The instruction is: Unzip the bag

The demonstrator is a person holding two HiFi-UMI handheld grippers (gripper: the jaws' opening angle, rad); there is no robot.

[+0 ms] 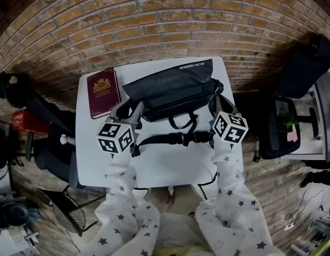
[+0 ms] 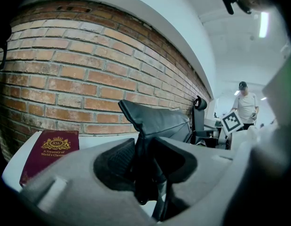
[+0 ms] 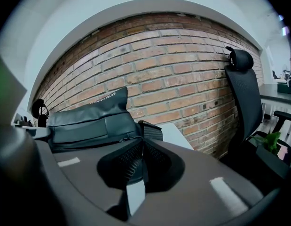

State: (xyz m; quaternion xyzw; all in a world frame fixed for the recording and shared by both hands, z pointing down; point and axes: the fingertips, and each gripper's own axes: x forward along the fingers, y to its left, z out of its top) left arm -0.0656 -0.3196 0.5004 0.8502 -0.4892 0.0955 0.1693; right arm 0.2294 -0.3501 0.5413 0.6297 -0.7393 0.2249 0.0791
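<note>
The left tool is clamped, partly open, on a fold at the near end of the black bag, which is laid on the white surface just ahead. The right tool is closed pad to pad beside the bag's other end, with nothing discernible between its pads.

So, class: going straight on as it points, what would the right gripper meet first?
Probably the black bag, its right end just beyond the right gripper; behind that, the brick wall. Depth is unclear.
</note>
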